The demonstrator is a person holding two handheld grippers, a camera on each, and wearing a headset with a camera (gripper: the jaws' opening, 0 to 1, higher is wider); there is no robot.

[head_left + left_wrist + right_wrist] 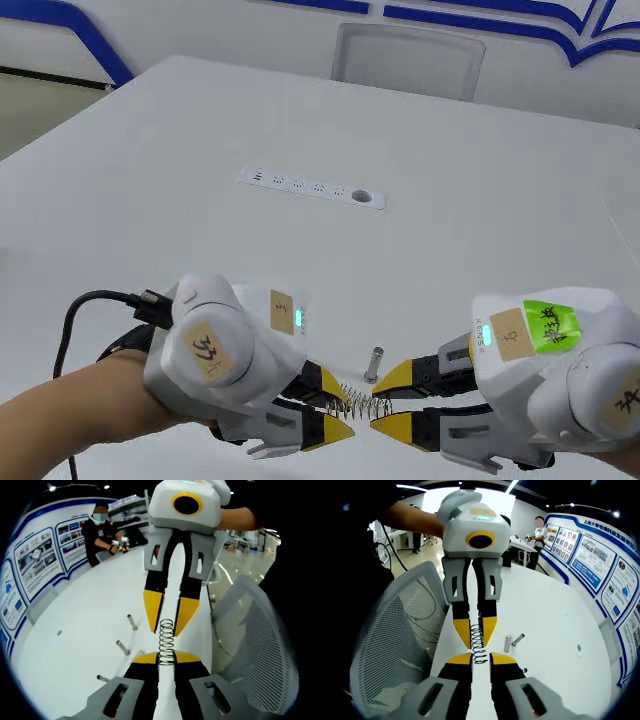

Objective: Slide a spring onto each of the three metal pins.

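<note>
Obs: I have the left gripper (pixel 340 410) clamped on one end of a spring (pixel 365 404), held above the white table (pixel 450 250). The right gripper (pixel 388 404) faces it tip to tip. Its jaws stand parted, with the spring's free end between the yellow tips (I cannot tell whether they touch the coils). One pin (pixel 375 362) stands upright on the table just beyond the spring, apart from it. In the left gripper view I count three metal pins (pixel 122 647) in a row to one side of the jaws, none carrying a spring. In the right gripper view a second spring (pixel 508 643) sits loose on the table, just beside one of the pins. A power strip (pixel 310 187) lies well beyond the grippers.
</note>
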